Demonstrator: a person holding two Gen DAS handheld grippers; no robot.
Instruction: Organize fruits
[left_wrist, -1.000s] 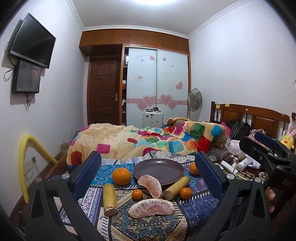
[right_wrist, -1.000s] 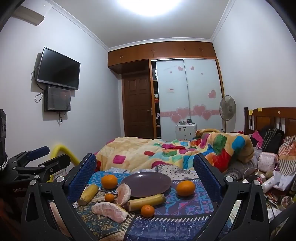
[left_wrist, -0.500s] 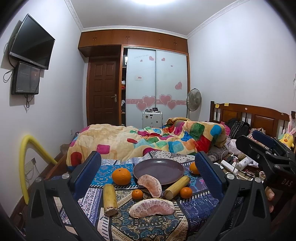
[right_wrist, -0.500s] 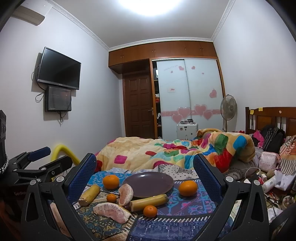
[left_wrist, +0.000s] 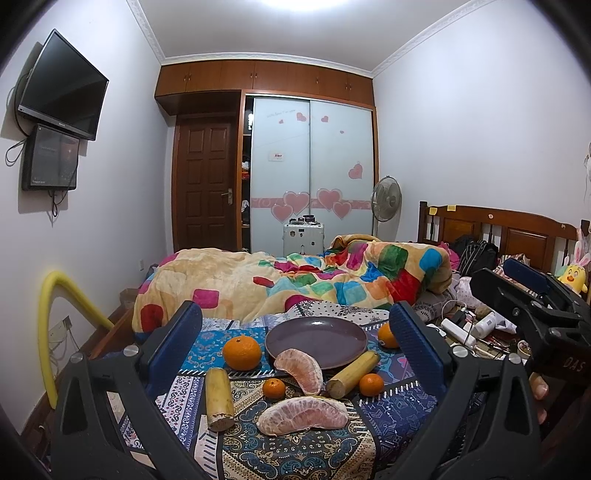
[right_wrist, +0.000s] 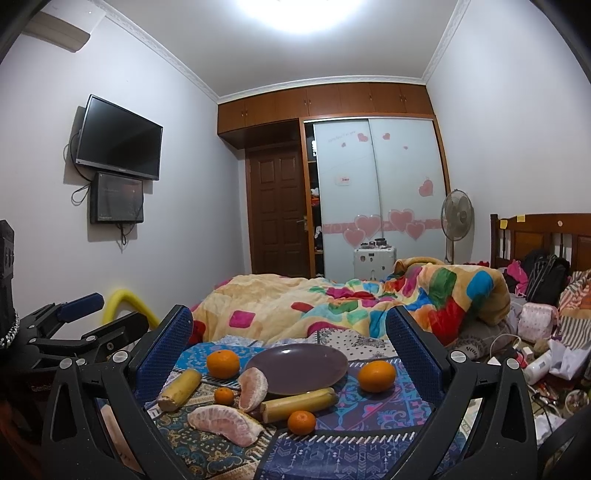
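An empty purple plate (left_wrist: 316, 334) (right_wrist: 297, 367) sits on a patterned cloth on the bed. Around it lie two large oranges (left_wrist: 242, 352) (right_wrist: 376, 376), two small tangerines (left_wrist: 273, 388) (right_wrist: 301, 422), two peeled pomelo pieces (left_wrist: 303, 416) (right_wrist: 223, 424) and two cut banana halves (left_wrist: 218, 398) (right_wrist: 299, 403). My left gripper (left_wrist: 295, 345) is open and empty, held back from the fruit. My right gripper (right_wrist: 290, 345) is open and empty too. Each gripper shows at the side of the other's view.
A colourful quilt (left_wrist: 295, 284) is bunched behind the plate. Clutter of bags, cables and bottles (right_wrist: 535, 350) lies at the right by the wooden headboard (left_wrist: 498, 232). A yellow foam tube (left_wrist: 55, 314) curves at the left wall.
Both grippers have drifted slightly; the view shifts a little. The fruit and plate have not moved.
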